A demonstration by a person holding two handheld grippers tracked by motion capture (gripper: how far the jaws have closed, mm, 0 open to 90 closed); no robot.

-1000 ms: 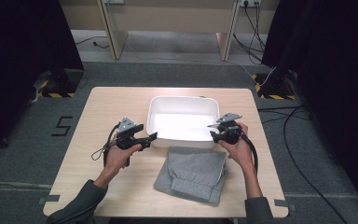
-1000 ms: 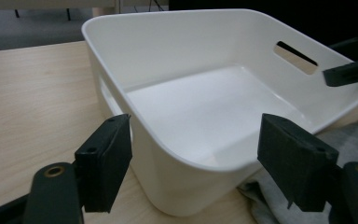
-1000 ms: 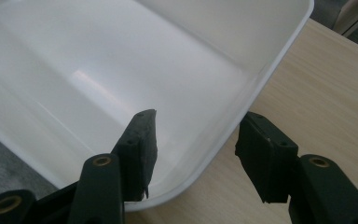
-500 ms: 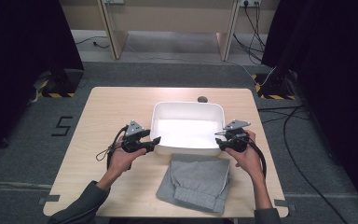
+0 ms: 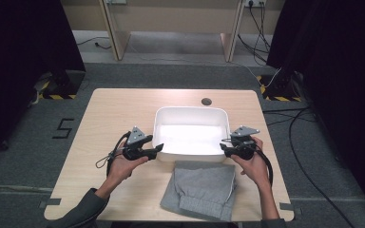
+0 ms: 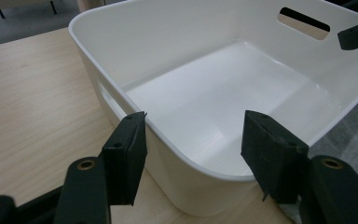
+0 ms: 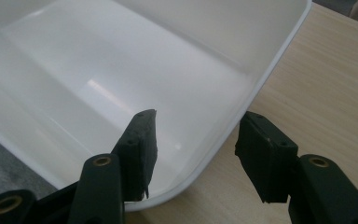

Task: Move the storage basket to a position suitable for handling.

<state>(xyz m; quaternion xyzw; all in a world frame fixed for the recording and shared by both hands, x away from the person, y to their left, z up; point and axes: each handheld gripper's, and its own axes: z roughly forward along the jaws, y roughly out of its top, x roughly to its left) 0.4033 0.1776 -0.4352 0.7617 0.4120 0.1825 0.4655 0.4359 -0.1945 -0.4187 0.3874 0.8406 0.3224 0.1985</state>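
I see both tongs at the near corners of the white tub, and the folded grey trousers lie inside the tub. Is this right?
Not quite. The folded grey trousers lie on the table in front of the white tub, not inside it; the high view shows this. The left tongs and right tongs are indeed at its near corners.

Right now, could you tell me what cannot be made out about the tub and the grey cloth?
- Left gripper, left gripper view: whether its fingers press the white tub wall; contact faces turned away.
- Right gripper, right gripper view: same.
- Grey cloth, high view: near hem cut by the table edge; garment type unclear.
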